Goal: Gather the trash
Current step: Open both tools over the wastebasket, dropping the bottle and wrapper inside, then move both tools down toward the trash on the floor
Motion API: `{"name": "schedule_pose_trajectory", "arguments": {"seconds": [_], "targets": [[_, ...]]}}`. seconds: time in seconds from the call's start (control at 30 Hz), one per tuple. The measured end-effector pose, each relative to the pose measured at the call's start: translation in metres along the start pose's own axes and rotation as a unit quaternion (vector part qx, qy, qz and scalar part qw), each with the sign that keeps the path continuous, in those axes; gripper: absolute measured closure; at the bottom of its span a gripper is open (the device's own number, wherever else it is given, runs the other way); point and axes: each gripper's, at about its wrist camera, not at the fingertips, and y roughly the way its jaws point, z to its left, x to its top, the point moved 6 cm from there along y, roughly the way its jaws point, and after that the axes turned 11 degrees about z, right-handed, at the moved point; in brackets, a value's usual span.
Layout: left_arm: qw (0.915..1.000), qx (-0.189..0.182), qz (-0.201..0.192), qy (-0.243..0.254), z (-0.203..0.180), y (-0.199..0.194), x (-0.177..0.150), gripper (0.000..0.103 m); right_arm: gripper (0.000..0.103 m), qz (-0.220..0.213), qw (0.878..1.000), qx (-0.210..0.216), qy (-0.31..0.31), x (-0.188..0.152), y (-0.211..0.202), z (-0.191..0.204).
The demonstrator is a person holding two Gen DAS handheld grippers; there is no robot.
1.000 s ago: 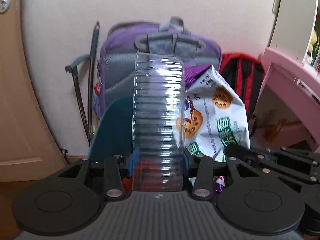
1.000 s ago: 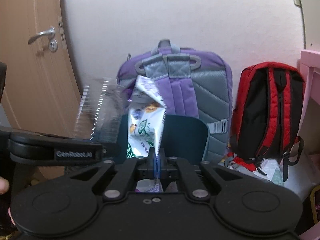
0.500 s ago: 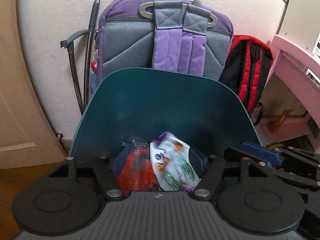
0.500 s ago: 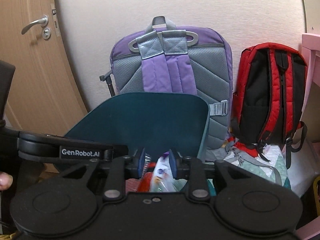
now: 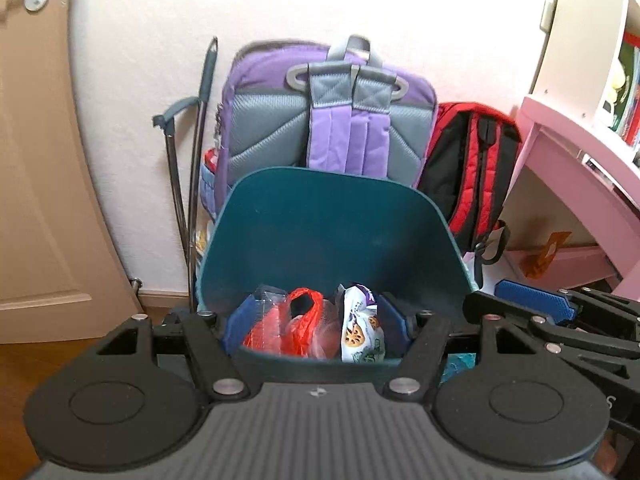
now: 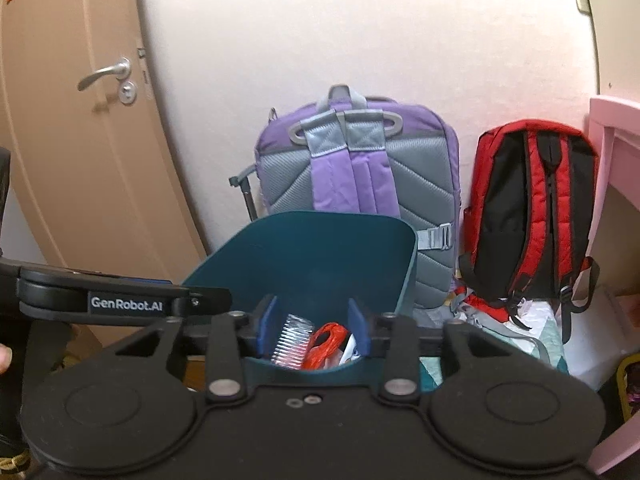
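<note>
Door (image 6: 80, 152): tan wood with a metal lever handle, far to the left of the bin.
Left gripper (image 5: 316, 322): jaws spread wide and empty, blue pads hovering over the near rim of the bin.
Bin (image 5: 328, 224): dark teal, open-topped, standing on the floor in front of the purple backpack; its tall back wall faces both cameras.
Ribbed clear cup (image 6: 290, 340): lying inside the bin, at the left of the pile.
Red plastic bag (image 5: 288, 326): inside the bin, in the middle, touching the cup.
Cookie wrapper (image 5: 360, 330): white with cookie pictures, inside the bin, at the right of the red bag.
Right gripper (image 6: 314, 326): jaws parted and empty, over the bin's near rim.
Purple backpack (image 6: 356, 168): upright against the wall, just behind the bin.
Red backpack (image 6: 532, 208): upright, right of the bin.
Pink desk (image 5: 576, 168): far right of the bin.
</note>
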Motion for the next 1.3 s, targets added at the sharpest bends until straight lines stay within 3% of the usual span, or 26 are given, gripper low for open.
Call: {"name": "schedule_pose_trajectory", "arguments": {"seconds": [0.37,0.47,0.57,0.77,1.0,1.07,1.3], "targets": [[0.9997,-0.003,-0.02,0.011,-0.01,-0.069,-0.042,0.036,0.062,-0.015,1.0,0.01,-0.014,-0.024,-0.064,0.024],[0.9995,-0.006,-0.025,0.017,-0.014,-0.084,-0.056,0.026,0.058,-0.016,1.0,0.015,-0.02,-0.033,-0.077,0.031],[0.9994,-0.011,-0.027,0.02,-0.015,-0.096,-0.071,0.025,0.052,-0.016,0.999,0.017,-0.032,-0.043,-0.087,0.04],[0.9993,-0.013,-0.023,0.026,-0.013,-0.109,-0.1,0.021,0.049,-0.013,0.999,0.029,-0.037,-0.067,-0.097,0.049],[0.9995,-0.025,-0.009,0.018,-0.001,-0.105,-0.133,0.013,0.048,0.013,0.998,0.049,-0.031,-0.101,-0.088,0.051],[0.9995,-0.03,-0.004,0.012,0.005,-0.098,-0.144,0.003,0.048,0.027,0.998,0.054,-0.027,-0.113,-0.079,0.051],[0.9981,-0.05,0.028,-0.025,0.033,-0.047,-0.194,0.002,0.048,0.098,0.993,0.059,-0.005,-0.176,-0.024,0.037]]}}
